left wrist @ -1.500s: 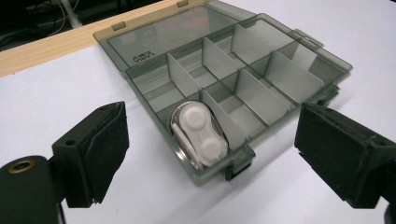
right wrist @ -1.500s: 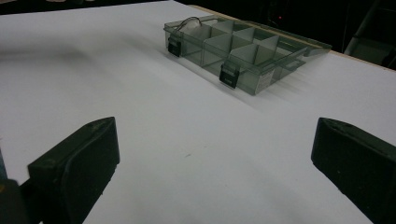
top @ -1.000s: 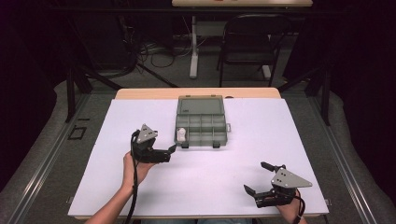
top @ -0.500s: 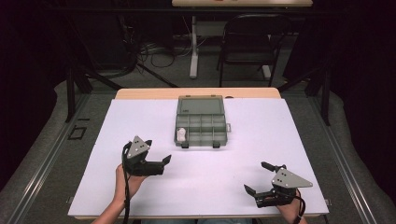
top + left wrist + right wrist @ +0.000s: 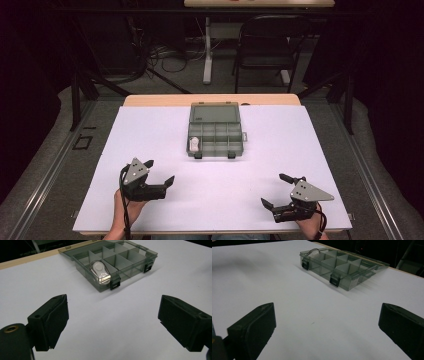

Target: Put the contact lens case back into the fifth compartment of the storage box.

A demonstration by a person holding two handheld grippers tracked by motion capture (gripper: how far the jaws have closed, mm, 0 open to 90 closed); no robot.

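So there's this smoky grey see-through plastic organizer box (image 5: 214, 131) sitting flat near the far middle of the white table, lid (image 5: 215, 112) lying fully open behind it toward the far edge. Thin dividers are splitting the inside into small compartments. Two black latches (image 5: 114, 285) are hanging off the near wall. A small white rounded plastic thing (image 5: 194, 144) is resting in the near-left corner compartment; can't tell what it actually is.
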